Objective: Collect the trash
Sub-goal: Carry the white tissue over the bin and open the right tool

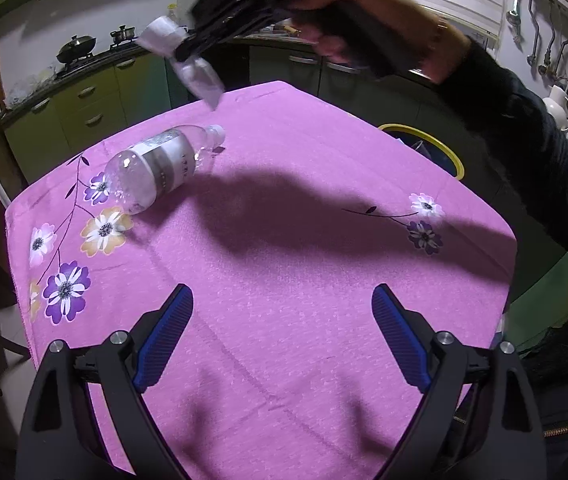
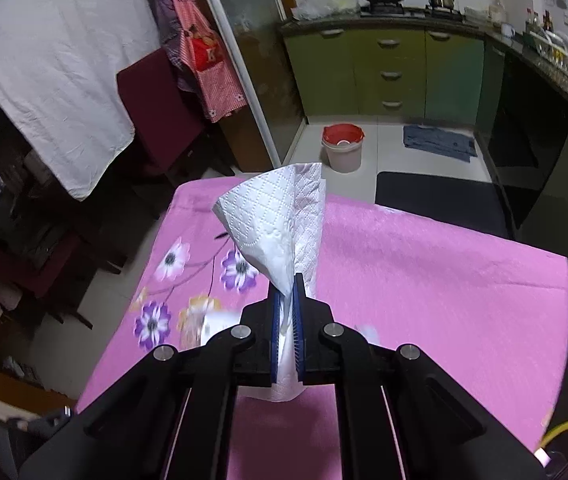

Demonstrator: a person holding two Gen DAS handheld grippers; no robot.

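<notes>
1. Trash on show is a white paper towel (image 2: 280, 220) and an empty clear plastic bottle (image 1: 156, 168).
2. The paper towel is pinched between the blue pads of the right gripper (image 2: 287, 284), whose jaws are closed narrow on it; the sheet fans out past the fingertips and a twist of it hangs out behind the pads.
3. In the left wrist view the same towel (image 1: 188, 60) hangs from that gripper (image 1: 184, 46) in the air above the far edge of the table, touching nothing else.
4. A hand (image 1: 371, 20) in a dark sleeve holds the right gripper's handle; this part of the view is blurred.
5. The bottle lies on its side on the pink flowered tablecloth (image 1: 303, 240), cap on and pointing to the far edge, its base beside the printed flowers on the left.
6. The left gripper (image 1: 282, 304) hovers over the near part of the cloth with its jaws spread wide and nothing between them.
7. A bin with a yellow rim (image 1: 449, 150) stands beyond the table's right side, just beside the cloth's edge.
8. On the kitchen floor past the table stands a pale bucket with a red liner (image 2: 343, 148), well apart from the table.
</notes>
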